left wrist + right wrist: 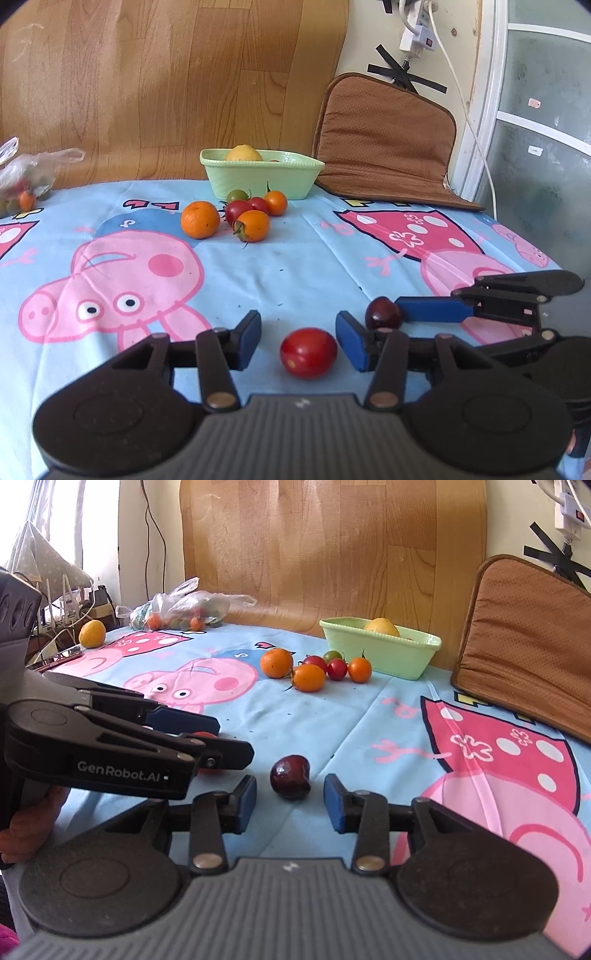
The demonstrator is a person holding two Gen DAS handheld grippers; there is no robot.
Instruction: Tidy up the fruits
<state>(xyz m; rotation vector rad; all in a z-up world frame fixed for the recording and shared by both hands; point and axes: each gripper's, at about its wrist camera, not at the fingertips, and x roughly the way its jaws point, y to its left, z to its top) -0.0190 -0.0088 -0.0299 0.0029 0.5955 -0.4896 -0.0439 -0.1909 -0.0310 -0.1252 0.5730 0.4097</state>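
My left gripper (298, 341) is open, its blue pads on either side of a red tomato (308, 353) lying on the cartoon-pig tablecloth. My right gripper (290, 803) is open around a dark red cherry (290, 776); the cherry also shows in the left wrist view (382, 313). The left gripper appears in the right wrist view (218, 738), with the tomato (205, 734) mostly hidden behind it. Farther back, an orange (200, 219) and several small red, orange and green tomatoes (252, 225) lie in front of a green bowl (258, 177) holding a lemon (244, 153).
A brown cushion (384, 140) leans against the wall right of the bowl. A plastic bag of fruit (184, 609) and a loose lemon (92, 634) lie at the far left. A wooden board (166, 81) stands behind the table. Cables hang on the right wall.
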